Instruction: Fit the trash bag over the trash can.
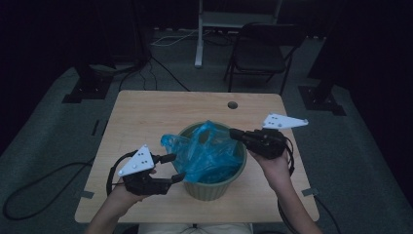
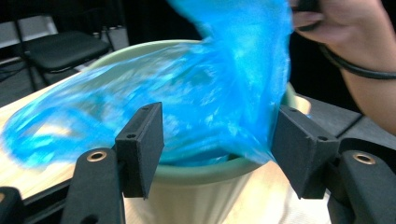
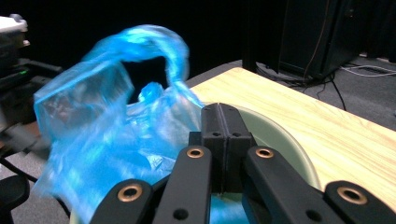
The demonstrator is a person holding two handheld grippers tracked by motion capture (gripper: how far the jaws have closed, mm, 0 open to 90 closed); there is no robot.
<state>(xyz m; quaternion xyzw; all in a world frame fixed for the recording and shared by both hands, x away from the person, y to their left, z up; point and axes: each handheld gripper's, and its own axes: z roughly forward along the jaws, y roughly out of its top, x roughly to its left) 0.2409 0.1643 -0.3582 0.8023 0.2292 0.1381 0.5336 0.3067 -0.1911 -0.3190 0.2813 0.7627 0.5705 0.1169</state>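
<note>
From above, a green pot (image 1: pixel 214 187) stands near the middle of the desk (image 1: pixel 146 112), a blue bag (image 1: pixel 207 151) bunched in its mouth and spilling left over the rim, likely to line it. The left claw (image 1: pixel 173 168) is released beside the bag; the right claw (image 1: pixel 234 134) is clenched at the far right rim. The left gripper view shows bag (image 2: pixel 196 93) between spread jaws, untouched, stretching up toward the right hand (image 2: pixel 345 32). In the right gripper view the jaws meet, apparently pinching film; the bag (image 3: pixel 116 126) rises upward, handle loop on top.
</note>
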